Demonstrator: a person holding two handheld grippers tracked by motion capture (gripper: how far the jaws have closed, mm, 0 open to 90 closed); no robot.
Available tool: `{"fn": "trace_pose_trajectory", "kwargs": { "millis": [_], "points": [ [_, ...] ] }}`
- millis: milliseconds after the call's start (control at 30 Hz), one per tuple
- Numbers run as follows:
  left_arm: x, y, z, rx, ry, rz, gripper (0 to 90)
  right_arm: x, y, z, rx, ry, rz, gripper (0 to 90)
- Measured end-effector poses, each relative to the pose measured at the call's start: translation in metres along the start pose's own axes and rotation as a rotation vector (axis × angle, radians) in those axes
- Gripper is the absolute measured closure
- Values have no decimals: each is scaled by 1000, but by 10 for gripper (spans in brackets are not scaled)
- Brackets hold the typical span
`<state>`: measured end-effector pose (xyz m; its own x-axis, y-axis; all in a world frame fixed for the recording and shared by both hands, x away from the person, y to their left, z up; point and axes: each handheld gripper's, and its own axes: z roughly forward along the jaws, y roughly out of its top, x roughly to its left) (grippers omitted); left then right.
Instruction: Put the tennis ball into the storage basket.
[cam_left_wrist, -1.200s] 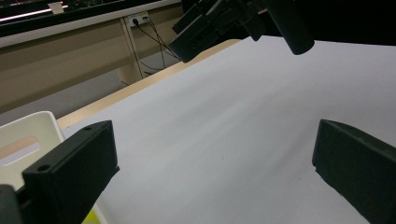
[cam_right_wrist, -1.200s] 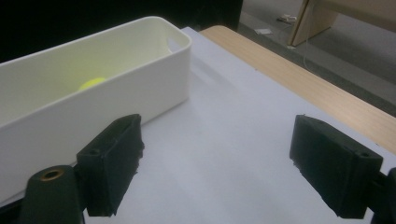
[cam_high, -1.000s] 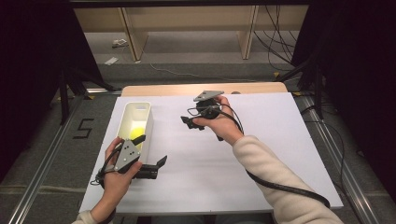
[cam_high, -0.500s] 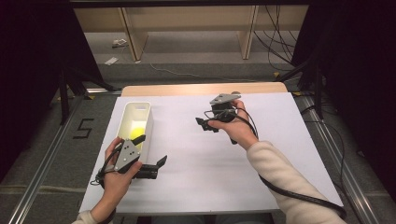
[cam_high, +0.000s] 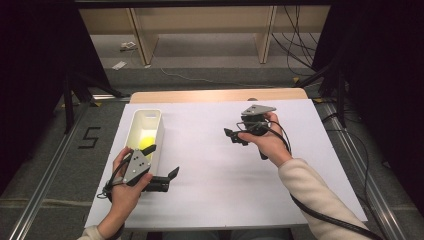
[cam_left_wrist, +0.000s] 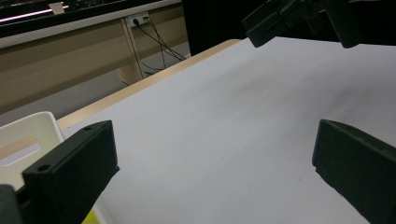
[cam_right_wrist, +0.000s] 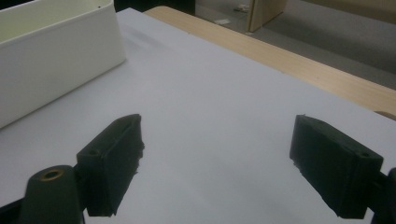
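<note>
Since the earlier frames, we see that the right claw has travelled to the right across the tabletop, away from the white bin, while the left claw has kept its place. In the high view we find the right claw held above the bare sheet, right of centre, its jaws pointing left toward the bin and well apart from it. Its own view shows us both jaws spread with only the white surface between them; nothing is gripped. We find the left claw at the near left corner, just beside the near end of the bin, jaws pointing right. Its own view shows us those jaws wide apart and empty, with the bin's rim at lower left and the right claw at the top edge. We note a yellow object lying inside the bin, near its middle; its kind we cannot tell.
</note>
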<state>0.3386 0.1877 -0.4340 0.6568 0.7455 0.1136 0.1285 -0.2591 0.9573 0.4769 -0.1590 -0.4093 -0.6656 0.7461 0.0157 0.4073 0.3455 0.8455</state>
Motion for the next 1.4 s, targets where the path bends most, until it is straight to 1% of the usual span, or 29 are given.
{"fn": "trace_pose_trajectory", "kwargs": {
  "millis": [267,500,633,833,1000,1167,1400],
  "points": [
    [0,0,0,-2,1,-1,0,-10,-12,-12,-9,-23,29,179],
    [0,0,0,-3,2,-2,0,-21,-28,-28,-9,-49,49,179],
    [1,0,0,-2,5,-5,0,-27,-33,-38,-13,-61,55,179],
    [1,0,0,-2,6,-4,0,-31,-42,-52,-19,-79,58,179],
    [1,0,-1,-3,9,-4,0,-35,-50,-62,-21,-89,68,180],
    [1,0,0,-1,10,-6,0,-39,-57,-71,-20,-99,67,183],
    [2,0,-1,-2,9,-6,0,-42,-67,-83,-25,-116,73,182]
  ]
}}
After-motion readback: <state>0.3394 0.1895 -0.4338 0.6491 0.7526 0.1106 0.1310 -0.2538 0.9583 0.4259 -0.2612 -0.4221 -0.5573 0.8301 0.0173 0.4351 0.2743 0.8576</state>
